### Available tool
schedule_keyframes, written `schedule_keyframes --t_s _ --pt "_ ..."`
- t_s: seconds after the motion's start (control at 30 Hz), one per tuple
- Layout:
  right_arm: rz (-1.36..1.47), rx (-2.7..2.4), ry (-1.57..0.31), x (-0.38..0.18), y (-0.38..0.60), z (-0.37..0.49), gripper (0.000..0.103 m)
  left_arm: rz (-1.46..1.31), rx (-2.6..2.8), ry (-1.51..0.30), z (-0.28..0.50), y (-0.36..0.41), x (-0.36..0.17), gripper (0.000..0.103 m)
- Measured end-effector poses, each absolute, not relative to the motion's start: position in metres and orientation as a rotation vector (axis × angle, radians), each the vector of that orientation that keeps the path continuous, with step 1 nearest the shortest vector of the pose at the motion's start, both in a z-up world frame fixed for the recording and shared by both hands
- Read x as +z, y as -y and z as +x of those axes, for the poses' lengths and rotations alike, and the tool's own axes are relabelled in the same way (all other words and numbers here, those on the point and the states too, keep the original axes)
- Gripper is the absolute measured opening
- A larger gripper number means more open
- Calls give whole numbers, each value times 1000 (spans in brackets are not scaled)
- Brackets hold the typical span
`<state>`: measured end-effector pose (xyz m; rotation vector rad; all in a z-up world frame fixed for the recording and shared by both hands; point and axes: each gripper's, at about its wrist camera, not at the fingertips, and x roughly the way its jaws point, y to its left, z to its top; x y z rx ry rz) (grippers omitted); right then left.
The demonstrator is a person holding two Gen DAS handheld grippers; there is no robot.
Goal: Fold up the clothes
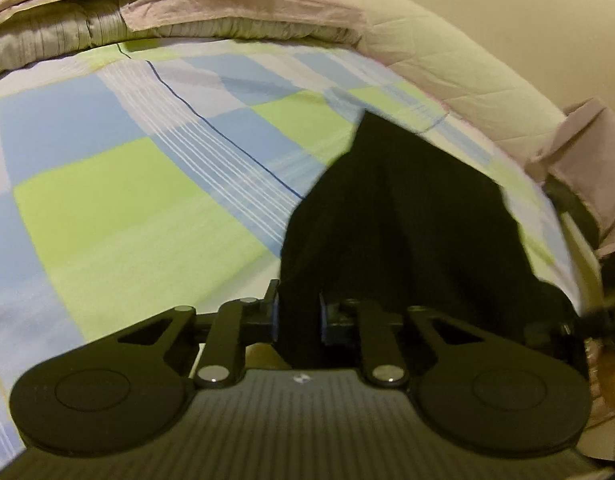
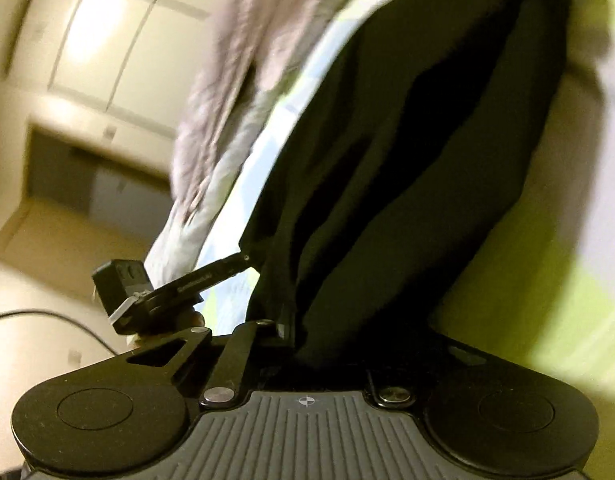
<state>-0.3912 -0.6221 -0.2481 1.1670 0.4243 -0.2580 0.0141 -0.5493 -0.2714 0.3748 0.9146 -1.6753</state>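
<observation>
Left tool and right tool gripping black garment.
Both tools are clamping the cloth above the checked bedsheet; pillows are lying beyond.

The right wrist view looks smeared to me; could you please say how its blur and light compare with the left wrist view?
Right wrist view: heavy motion blur on the grey cloth, glare on the wall. Left wrist view: sharper, bedsheet checks readable, edges bent by the fisheye, black garment lacking detail.

garment: black cloth, no print visible
state: bunched in long folds, near end lifted
place: far end trails onto checked bedsheet, tapering to a point
</observation>
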Motion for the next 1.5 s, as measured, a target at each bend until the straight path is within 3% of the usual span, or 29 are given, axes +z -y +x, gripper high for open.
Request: schedule_keyframes --t_s 0.3,1.03,1.13,1.2,1.23,1.27,1.3,1.5 --pt "958 -22 -519 -241 651 -491 8 185 -1688 -918 -57 444 -269 7" --pt "880 -100 -485 -235 624 -546 8 218 -1719 -834 -122 387 -247 5" --pt "910 -200 -443 -238 610 -566 18 305 -1662 -771 -133 372 -245 8" --pt "828 -313 -455 -230 587 -580 41 448 -1614 -630 -147 358 -233 13" --pt "787 -369 -460 -226 576 -587 62 522 -1596 -537 -156 350 -227 19" --pt "734 -417 -466 -221 564 -593 67 606 -1587 -434 -168 343 -225 35" --pt "651 -436 -476 -216 550 -597 67 688 -1574 -330 -181 336 -223 44" --pt "-9 -447 -595 -203 456 -577 67 1078 -1580 162 -248 322 -246 51"
